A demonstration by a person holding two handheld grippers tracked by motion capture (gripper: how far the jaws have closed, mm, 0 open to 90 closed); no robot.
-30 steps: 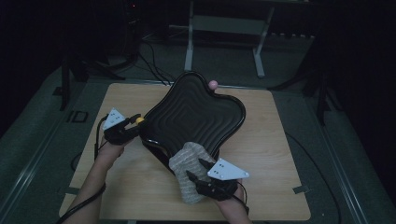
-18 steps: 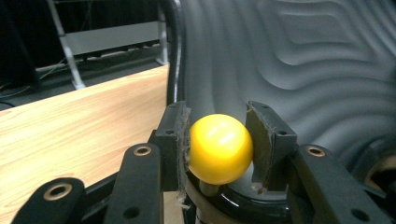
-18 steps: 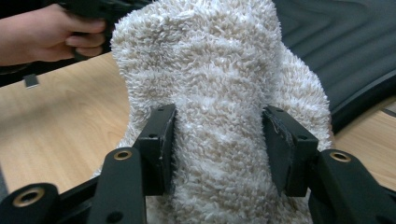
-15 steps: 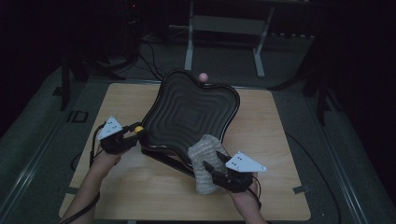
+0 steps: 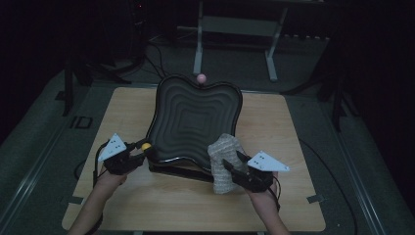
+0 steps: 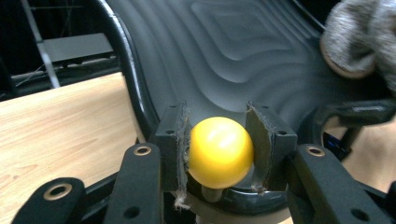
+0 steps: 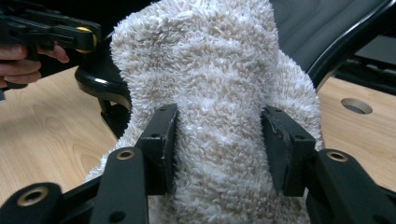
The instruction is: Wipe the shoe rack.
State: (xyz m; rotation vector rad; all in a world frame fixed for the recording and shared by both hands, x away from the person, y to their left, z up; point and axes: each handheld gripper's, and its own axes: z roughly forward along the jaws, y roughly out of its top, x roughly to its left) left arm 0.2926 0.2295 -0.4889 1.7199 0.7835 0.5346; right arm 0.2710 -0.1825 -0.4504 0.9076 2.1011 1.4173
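A black ridged tray (image 5: pixel 193 122), tilted on its stand, has swung round on the wooden table (image 5: pixel 293 205): a second ago it sat skewed, its pink knob (image 5: pixel 200 78) aimed toward the table's far right corner; now it sits nearly square, the knob pointing straight at the far edge. Its long axis runs from the near edge to the far edge, the high end away from the person. The turn looks like a repositioning that brings the tray's near right corner within reach of the cloth, so the wiping probably goes on from there.

The fluffy beige cloth (image 7: pixel 219 93) has travelled with the right hand toward the table's near right corner and now stands bunched and upright against the tray's near right rim. The right gripper (image 5: pixel 234 168) has its fingers (image 7: pixel 161 140) clamped on the cloth's middle, sunk into the pile.

At the tray's near left corner, close to the table's left edge, the left gripper (image 6: pixel 218 149) has its fingers (image 6: pixel 175 135) pressed on either side of a yellow ball knob (image 6: pixel 219 151), evidently the handle used to steer the tray.
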